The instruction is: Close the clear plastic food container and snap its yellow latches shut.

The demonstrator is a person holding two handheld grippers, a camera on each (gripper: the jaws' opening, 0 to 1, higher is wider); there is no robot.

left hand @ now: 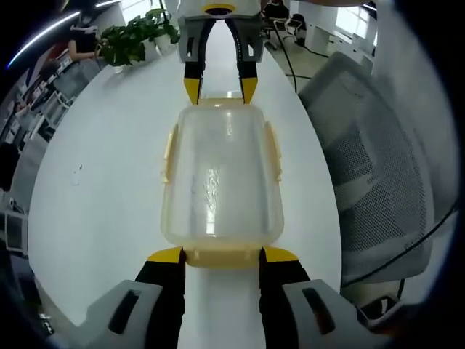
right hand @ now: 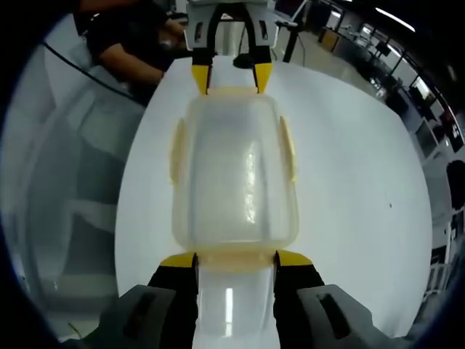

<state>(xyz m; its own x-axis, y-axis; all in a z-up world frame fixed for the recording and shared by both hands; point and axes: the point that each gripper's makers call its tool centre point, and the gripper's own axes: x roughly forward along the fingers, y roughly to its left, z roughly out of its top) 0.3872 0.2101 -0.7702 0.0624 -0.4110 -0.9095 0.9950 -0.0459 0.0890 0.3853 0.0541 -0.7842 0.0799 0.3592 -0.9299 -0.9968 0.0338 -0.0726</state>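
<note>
The clear container (left hand: 221,174) lies lid-on along the white table (left hand: 102,189), yellow latches (left hand: 168,153) on its sides — the left gripper (left hand: 221,256) and right gripper (right hand: 234,260) face each other, jaws spread, one at each end latch.

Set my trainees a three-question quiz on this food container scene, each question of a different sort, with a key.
1. True or false: the lid lies on the clear container.
2. Where do the grippers stand? A) both at one long side B) one at each short end C) both above the lid
3. What furniture stands beside the white table in the left gripper view?

Key: 1 true. 2 B: the left gripper and right gripper meet opposite end latches. 3 a mesh office chair.
</note>
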